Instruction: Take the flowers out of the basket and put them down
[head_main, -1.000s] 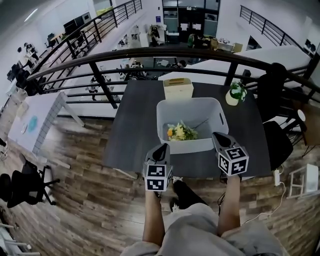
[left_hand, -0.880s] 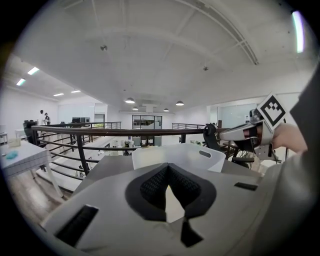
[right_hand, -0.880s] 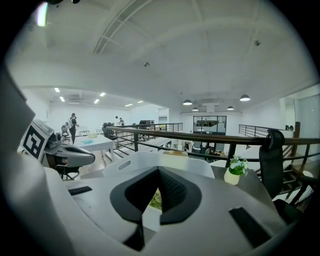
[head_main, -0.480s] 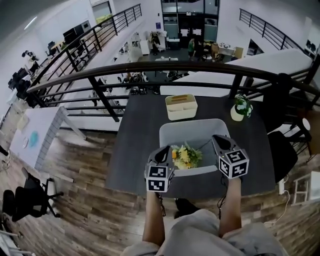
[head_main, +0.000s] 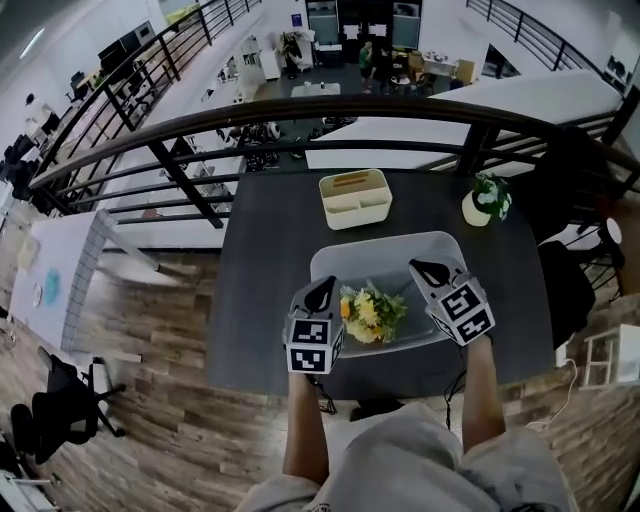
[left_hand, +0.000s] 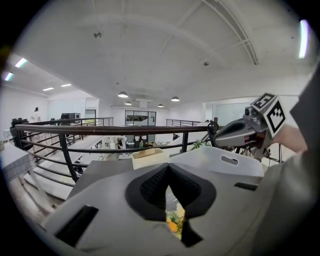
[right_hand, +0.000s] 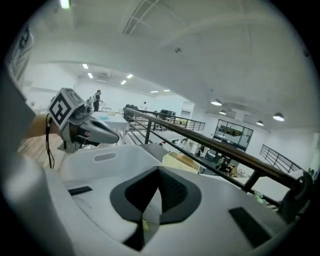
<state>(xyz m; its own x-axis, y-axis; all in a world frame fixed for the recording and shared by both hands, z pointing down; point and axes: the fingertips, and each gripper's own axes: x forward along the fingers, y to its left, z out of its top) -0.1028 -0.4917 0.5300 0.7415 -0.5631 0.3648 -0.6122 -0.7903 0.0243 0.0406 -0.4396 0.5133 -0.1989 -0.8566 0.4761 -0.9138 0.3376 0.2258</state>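
Left tongs (head_main: 321, 290) and right tongs (head_main: 422, 268), both closed and empty, flank the flowers (head_main: 368, 312) in the basket (head_main: 350, 256); one should open before dipping to the stems.

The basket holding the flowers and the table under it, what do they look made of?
Basket: likely plastic, pale grey, matte; rounded moulded corners and cut-out handle. Table: dark matte top, maybe laminate or painted wood; unclear which.
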